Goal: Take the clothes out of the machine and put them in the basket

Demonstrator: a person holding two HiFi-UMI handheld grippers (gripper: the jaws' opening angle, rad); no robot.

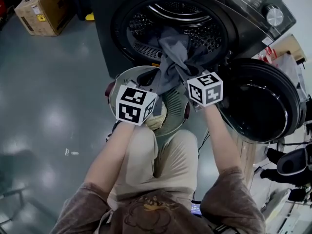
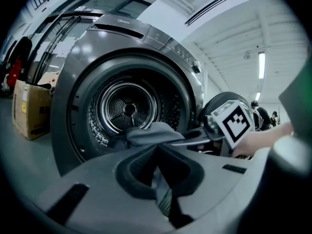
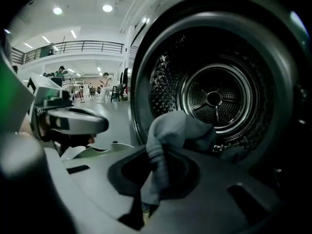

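1. A grey garment [image 1: 171, 57] hangs half out of the open machine [image 1: 243, 4]. Its upper part lies across the lip of the drum [image 1: 207, 35], and its lower part trails down toward the basket [image 1: 175, 112] on the floor just in front.

2. The cloth looks soft, limp and light. It folds wherever it is pinched and sags between the two holds, so it will probably drape and swing rather than keep a shape. It is neither fragile nor slippery, though loose ends could catch on the drum's rim.

3. Judging by the bunching, the best place to grip is a gathered fold of several layers near the middle. A single edge would leave the rest trailing.

4. The right gripper [image 1: 189, 73] has its jaws closed on a thick bunch of the grey cloth. In the right gripper view, the fabric rises from between them in a rounded hump before the drum.

5. The left gripper [image 1: 154, 86] also has its jaws nearly together, with a thin strip of cloth caught between them lower down on what appears to be the same garment.

6. Both forearms reach forward side by side from a person crouched over the basket. The grippers sit close together at the drum's mouth, the right tilted downward and a little higher than the left.

7. The round door [image 1: 258, 99] stands swung wide to the right, clear of both arms.
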